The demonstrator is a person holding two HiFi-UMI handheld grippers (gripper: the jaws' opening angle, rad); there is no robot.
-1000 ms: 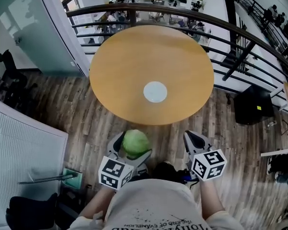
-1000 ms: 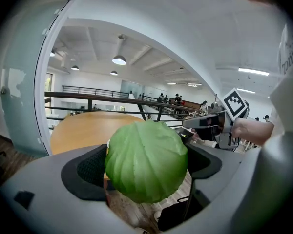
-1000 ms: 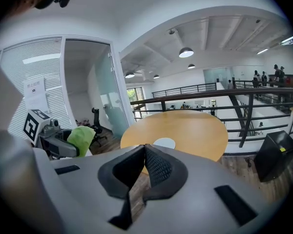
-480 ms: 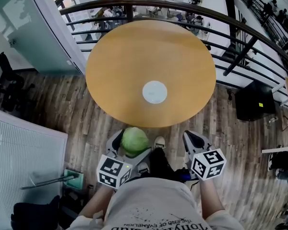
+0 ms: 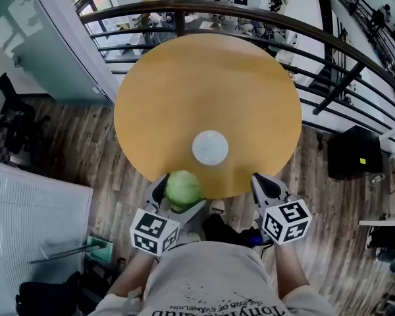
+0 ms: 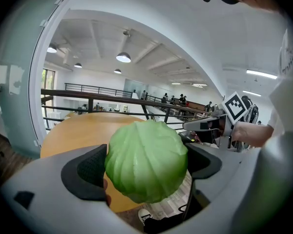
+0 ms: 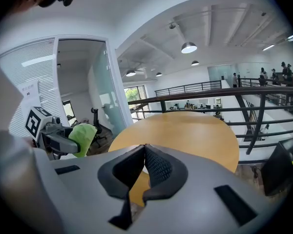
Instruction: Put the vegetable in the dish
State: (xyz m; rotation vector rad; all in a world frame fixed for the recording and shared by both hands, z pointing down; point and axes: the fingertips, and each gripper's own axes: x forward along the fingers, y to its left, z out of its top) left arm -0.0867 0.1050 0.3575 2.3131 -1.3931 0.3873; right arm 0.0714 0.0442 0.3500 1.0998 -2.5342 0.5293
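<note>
A large round wooden table (image 5: pixel 204 91) fills the upper centre of the head view. It stands on dark plank flooring (image 5: pixel 85 143), which spreads across the left and the bottom of the frame. A curved dark railing (image 5: pixel 250 17) arcs behind the table along the top and down the right side.

The person's grey shirt (image 5: pixel 210 282) sits at the bottom centre. Both grippers reach up from it towards the table's near edge.

The left gripper (image 5: pixel 182 192), at lower centre-left, has its jaws pinching a round pale green cabbage (image 5: pixel 184 189), one dark pad pressed to each side. The cabbage hangs at the table's near rim, overlapping it in the picture. In the left gripper view it fills the middle of the frame.

The right gripper (image 5: pixel 264 186), at lower centre-right, has its jaws pressed together with nothing between them.

A small round white dish (image 5: pixel 210 147) lies on the table near the front edge, just above and to the right of the cabbage, with nothing in it.
</note>
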